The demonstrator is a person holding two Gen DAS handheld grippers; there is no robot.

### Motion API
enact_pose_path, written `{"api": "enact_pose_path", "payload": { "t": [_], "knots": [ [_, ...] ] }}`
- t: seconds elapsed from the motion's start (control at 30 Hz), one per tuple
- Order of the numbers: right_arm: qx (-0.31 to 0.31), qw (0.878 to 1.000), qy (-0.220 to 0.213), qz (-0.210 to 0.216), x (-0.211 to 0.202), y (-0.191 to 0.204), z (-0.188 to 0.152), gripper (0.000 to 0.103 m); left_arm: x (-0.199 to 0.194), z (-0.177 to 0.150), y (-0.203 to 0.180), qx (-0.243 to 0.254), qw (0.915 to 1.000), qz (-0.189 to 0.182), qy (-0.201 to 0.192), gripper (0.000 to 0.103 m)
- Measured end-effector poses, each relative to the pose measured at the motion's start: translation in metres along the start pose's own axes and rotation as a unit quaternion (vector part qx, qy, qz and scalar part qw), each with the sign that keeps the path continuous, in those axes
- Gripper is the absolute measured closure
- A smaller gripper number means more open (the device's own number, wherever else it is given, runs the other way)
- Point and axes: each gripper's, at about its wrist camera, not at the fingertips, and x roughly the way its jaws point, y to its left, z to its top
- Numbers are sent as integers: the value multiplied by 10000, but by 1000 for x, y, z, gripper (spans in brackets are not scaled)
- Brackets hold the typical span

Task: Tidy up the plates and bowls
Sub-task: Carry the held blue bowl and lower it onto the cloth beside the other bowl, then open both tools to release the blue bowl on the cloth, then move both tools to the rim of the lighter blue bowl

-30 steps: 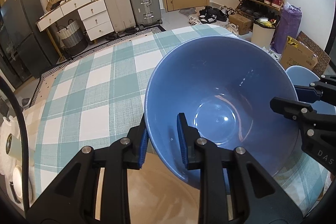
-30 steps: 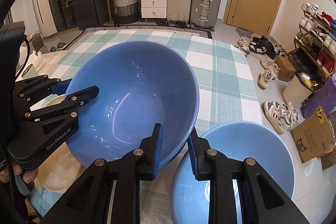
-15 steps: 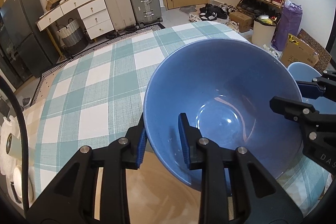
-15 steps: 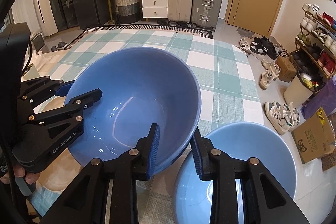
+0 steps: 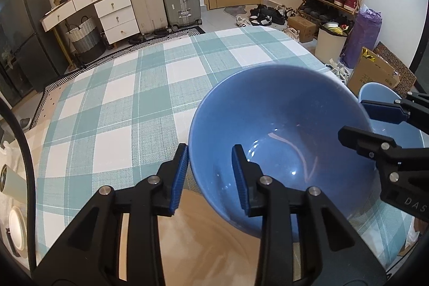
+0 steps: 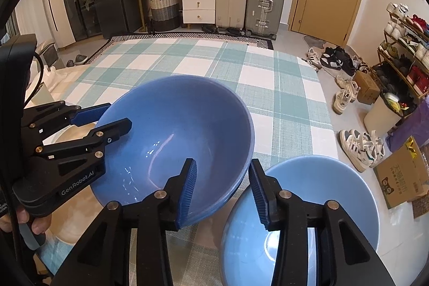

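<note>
At the left, the left gripper (image 5: 210, 176) stands with its jaws spread, one finger outside and one inside the near rim of the dark blue bowl (image 5: 281, 141), which rests over a beige plate (image 5: 203, 240) on the checked tablecloth (image 5: 128, 103); the pads look slightly clear of the wall, though whether they touch it cannot be told. Further right, the right gripper (image 6: 222, 189) is likewise parted across that bowl's opposite rim, not visibly pinching it. Just beside the bowl, at the far right, sits a light blue bowl (image 6: 316, 189) on the cloth.
</note>
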Motion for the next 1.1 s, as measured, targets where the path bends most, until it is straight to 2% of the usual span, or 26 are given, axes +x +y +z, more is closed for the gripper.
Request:
{"api": "enact_pose_path", "payload": {
  "t": [0.07,0.1,0.13,0.2,0.27,0.33,0.43,0.57,0.67,0.73,1.1],
  "knots": [
    [40,10000,-53,14,-3,-2,-1,52,-5,-1,-2,-14,10000,-19,-56,51],
    [58,10000,-70,14,-5,-3,0,52,-8,-1,-4,-10,9999,-6,-102,38],
    [70,9999,-80,-10,-6,-4,0,52,-11,-1,-4,-15,9999,3,-155,30],
    [112,9999,-112,-34,-9,-7,0,51,-16,0,-4,-18,9998,-19,-220,28],
    [166,9998,-128,-17,-12,-10,1,45,-19,0,-6,-26,9998,-45,-197,28],
    [195,9996,-192,-5,-17,-12,1,32,-22,1,-5,-70,9998,-107,-175,26],
    [273,9991,-313,53,-26,-17,0,18,-26,1,-7,-86,9997,-136,-178,24],
    [387,9984,-411,-1,-35,-23,0,15,-30,1,-10,-73,9997,-180,-146,23],
    [486,9977,-468,-19,-41,-30,-2,11,-35,0,-14,-40,9997,-184,-164,17],
    [546,9972,-507,-56,-46,-34,-5,10,-38,0,-18,-34,9997,-182,-185,3],
    [807,9944,-637,-228,-74,-60,-23,5,-60,2,-43,60,9989,-363,-281,2]
  ]
}}
